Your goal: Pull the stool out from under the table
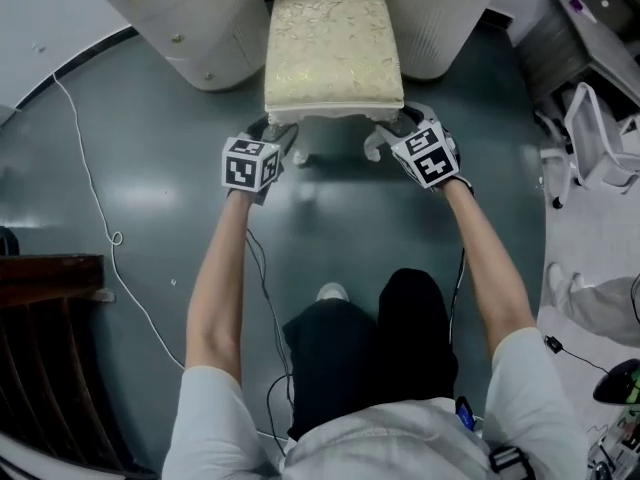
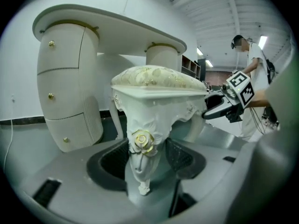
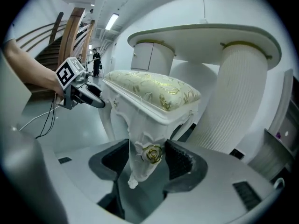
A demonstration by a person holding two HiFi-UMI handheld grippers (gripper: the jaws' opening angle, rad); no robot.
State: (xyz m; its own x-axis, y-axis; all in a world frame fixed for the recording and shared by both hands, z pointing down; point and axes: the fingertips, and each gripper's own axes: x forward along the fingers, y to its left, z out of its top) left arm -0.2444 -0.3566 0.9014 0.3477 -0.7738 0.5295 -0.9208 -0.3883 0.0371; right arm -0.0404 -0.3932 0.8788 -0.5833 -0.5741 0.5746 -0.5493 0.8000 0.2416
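Note:
The white carved stool (image 1: 333, 48) with a cream and gold cushion stands partly under the white dressing table (image 1: 200, 28), its front end towards me. My left gripper (image 1: 283, 133) is shut on the stool's front left leg (image 2: 141, 148), with the gold rose ornament between the pads. On the other front leg (image 3: 148, 155), my right gripper (image 1: 385, 133) is shut in the same way. Each gripper shows in the other's view: the right gripper (image 2: 219, 108) and the left gripper (image 3: 88, 97) both sit at the stool's front corners. The back legs are hidden under the table.
The table's round drawer pedestals (image 2: 70, 87) flank the stool on both sides. A thin cable (image 1: 100, 228) trails over the grey floor at the left, near dark wooden stairs (image 1: 50, 298). A white chair (image 1: 600, 138) stands at the right. A person (image 2: 252, 64) stands beyond.

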